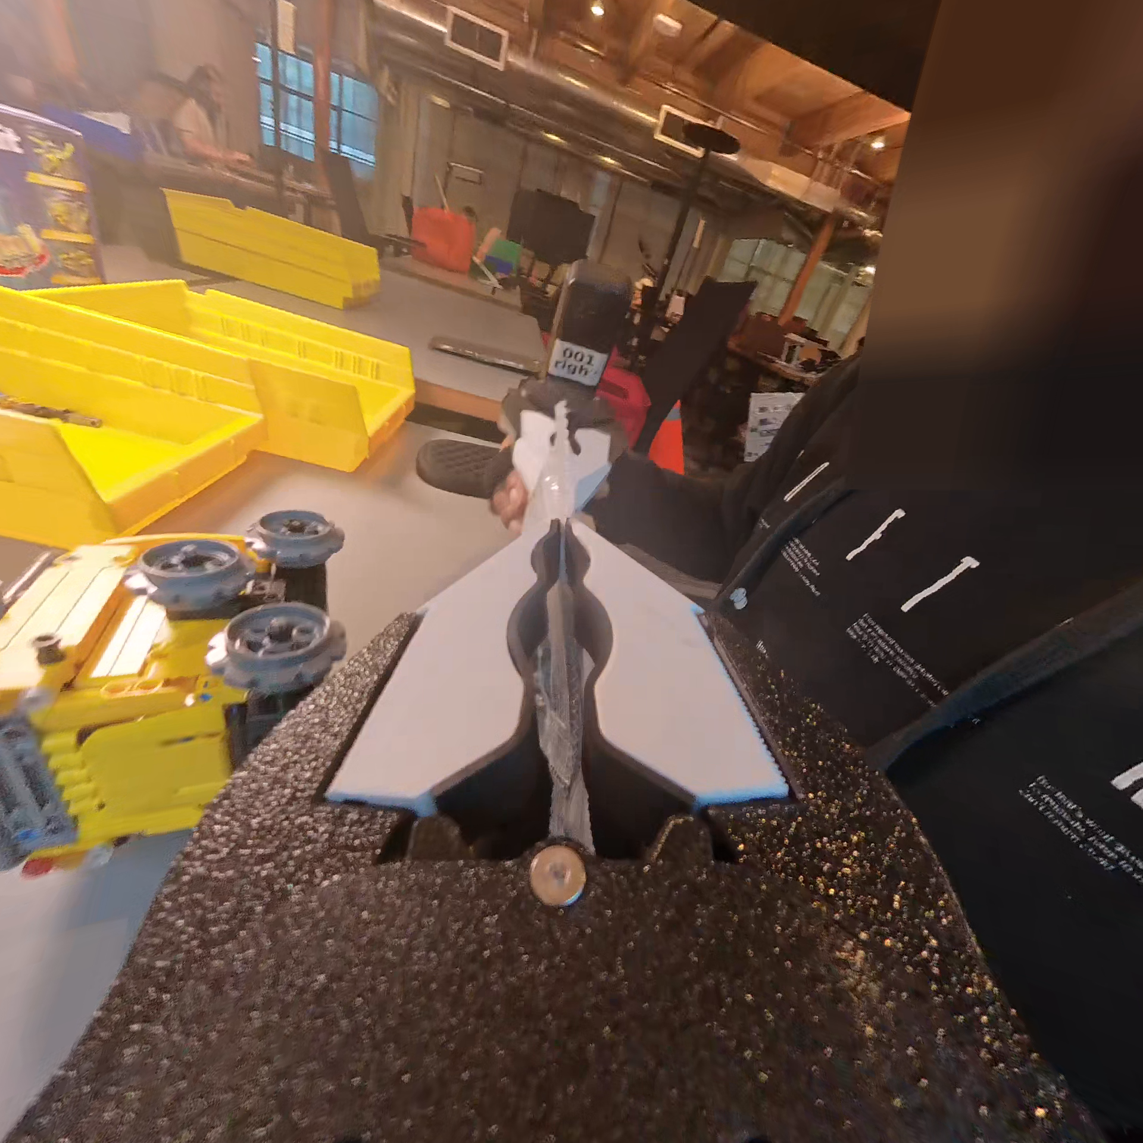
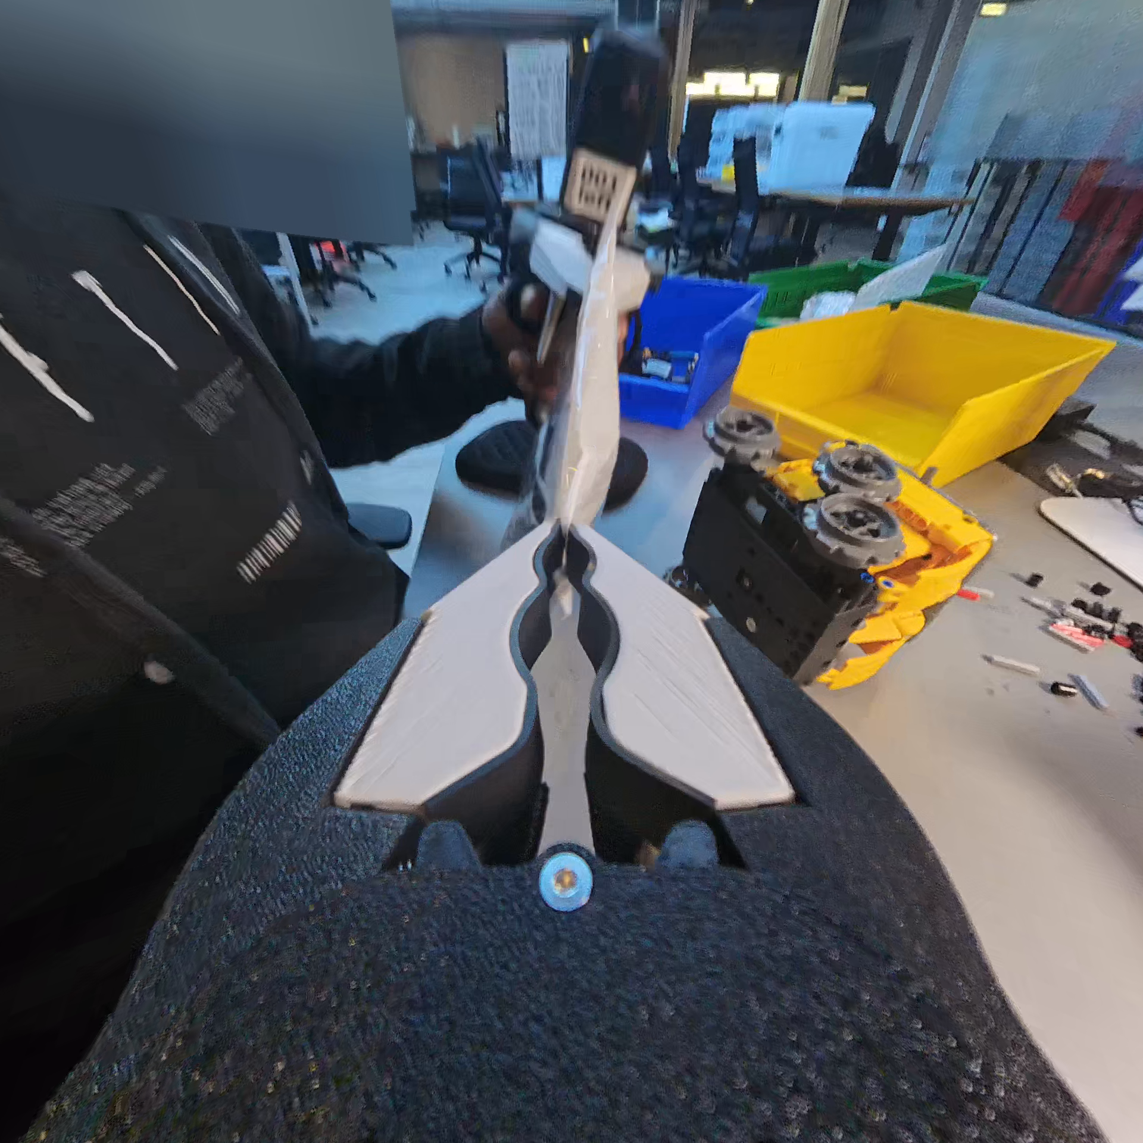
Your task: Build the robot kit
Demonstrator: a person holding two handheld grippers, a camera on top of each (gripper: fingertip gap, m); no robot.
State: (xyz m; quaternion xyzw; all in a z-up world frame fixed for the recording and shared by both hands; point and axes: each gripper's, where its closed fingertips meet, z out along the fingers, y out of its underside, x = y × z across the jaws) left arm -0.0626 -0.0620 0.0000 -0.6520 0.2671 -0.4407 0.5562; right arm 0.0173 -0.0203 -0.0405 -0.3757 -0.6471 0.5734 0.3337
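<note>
A clear plastic bag (image 1: 558,488) is stretched taut between my two grippers, held in the air above the grey table (image 1: 383,544). My left gripper (image 1: 564,527) is shut on one end of the bag. My right gripper (image 2: 564,533) is shut on the other end, and the bag (image 2: 587,402) runs from it up to the left gripper (image 2: 590,275), held in a hand. The right gripper also shows in the left wrist view (image 1: 560,433). A yellow brick-built truck (image 1: 154,668) lies on its side on the table, grey wheels up; it also shows in the right wrist view (image 2: 866,556).
Several yellow bins (image 1: 185,402) stand on the table; one open yellow bin (image 2: 915,383), a blue bin (image 2: 686,346) and a green bin (image 2: 804,284) stand behind the truck. Small loose parts (image 2: 1076,625) lie at right. A black round pad (image 2: 495,458) lies below the bag. A person in black stands close. Left tips to right tips: about 11 centimetres.
</note>
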